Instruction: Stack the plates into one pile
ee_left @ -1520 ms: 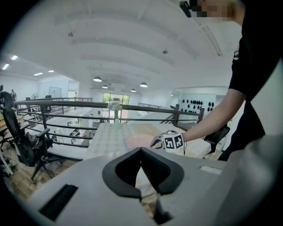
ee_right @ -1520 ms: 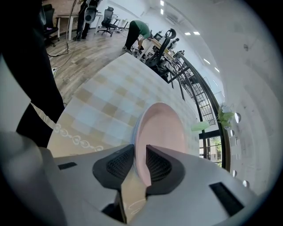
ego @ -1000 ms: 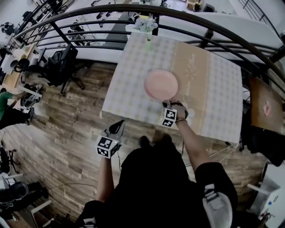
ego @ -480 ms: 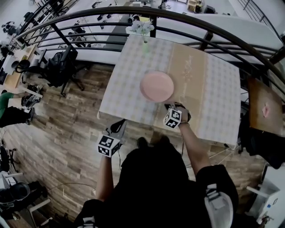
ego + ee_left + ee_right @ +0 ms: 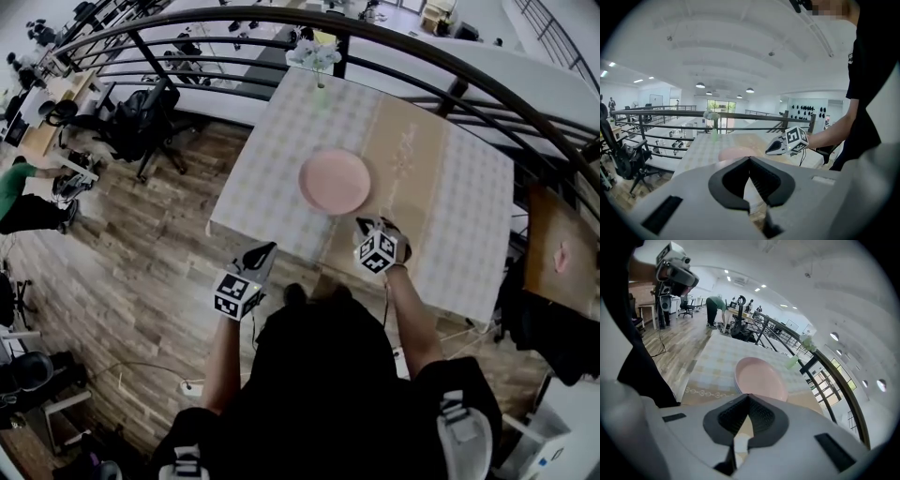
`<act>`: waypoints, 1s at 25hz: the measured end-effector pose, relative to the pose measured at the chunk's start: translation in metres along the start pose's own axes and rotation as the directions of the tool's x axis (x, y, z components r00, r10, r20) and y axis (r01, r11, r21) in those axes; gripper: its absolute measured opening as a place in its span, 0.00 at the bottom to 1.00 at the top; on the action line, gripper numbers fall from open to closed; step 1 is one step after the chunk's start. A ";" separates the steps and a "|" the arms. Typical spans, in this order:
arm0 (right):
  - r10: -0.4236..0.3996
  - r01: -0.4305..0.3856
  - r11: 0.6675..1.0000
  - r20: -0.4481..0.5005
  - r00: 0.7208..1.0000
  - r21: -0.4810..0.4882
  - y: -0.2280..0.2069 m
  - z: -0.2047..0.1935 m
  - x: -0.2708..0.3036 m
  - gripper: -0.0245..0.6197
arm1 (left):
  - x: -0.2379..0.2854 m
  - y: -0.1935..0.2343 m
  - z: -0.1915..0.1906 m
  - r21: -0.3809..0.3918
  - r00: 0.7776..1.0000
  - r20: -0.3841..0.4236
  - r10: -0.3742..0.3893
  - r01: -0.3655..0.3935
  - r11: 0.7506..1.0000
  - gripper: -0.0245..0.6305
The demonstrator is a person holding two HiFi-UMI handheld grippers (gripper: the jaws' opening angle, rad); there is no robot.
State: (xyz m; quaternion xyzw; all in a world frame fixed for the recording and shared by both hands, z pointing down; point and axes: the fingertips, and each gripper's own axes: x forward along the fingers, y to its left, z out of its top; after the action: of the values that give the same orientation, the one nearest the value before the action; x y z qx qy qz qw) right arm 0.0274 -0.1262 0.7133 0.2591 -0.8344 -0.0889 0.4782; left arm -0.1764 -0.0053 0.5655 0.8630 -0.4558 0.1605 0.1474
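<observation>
A pink plate [image 5: 335,181] lies round, smooth and shallow near the middle of the head view, on the checked cloth of the table [image 5: 281,150], its right edge reaching onto the tan runner [image 5: 398,169]. In the right gripper view the plate [image 5: 759,378] shows a low raised rim. Its left edge looks layered, as of more than one plate, though I cannot count them.

The right gripper [image 5: 364,226] sits just below and right of the plate in the head view, over the runner near the table's lower edge. In its own view the right gripper [image 5: 749,395] has its jaws brought together at the tips, with nothing between them. The plate lies just above the tips, clear of them.

The left gripper [image 5: 266,249] is lower left of the plate in the head view, at the table's near edge and mostly over the wooden floor [image 5: 141,244]. In its own view the left gripper [image 5: 750,159] also has its jaws closed tip to tip and holds nothing. The plate [image 5: 736,152] appears just above and behind the tips, partly hidden by them. The right gripper [image 5: 776,147] shows at centre right of that view, above the table.
</observation>
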 end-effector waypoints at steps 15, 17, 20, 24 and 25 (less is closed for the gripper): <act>0.058 -0.099 0.985 0.260 0.964 0.144 -0.021 0.019 -0.054 0.03 | 0.036 -0.042 0.006 -0.027 1.000 -0.010 0.021 -0.022 0.999 0.04; 0.061 -0.110 0.981 0.290 0.955 0.158 -0.026 0.022 -0.063 0.03 | 0.043 -0.047 0.008 -0.026 1.000 -0.009 0.019 -0.020 0.999 0.04; 0.062 -0.127 0.975 0.329 0.942 0.180 -0.032 0.022 -0.074 0.03 | 0.053 -0.057 0.010 -0.026 1.000 -0.009 0.015 -0.015 1.000 0.04; 0.065 -0.147 0.967 0.357 0.932 0.208 -0.036 0.012 -0.083 0.03 | 0.062 -0.070 0.013 -0.023 1.000 -0.009 0.015 -0.015 1.000 0.04; 0.066 -0.151 0.966 0.361 0.930 0.212 -0.037 0.010 -0.085 0.03 | 0.064 -0.073 0.013 -0.021 1.000 -0.010 0.015 -0.016 1.000 0.04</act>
State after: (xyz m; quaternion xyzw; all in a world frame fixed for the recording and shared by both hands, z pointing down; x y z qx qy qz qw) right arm 0.0664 -0.1150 0.6296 0.2472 -0.9240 -0.0071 0.2915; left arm -0.0796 -0.0186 0.5719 0.8570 -0.4635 0.1610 0.1576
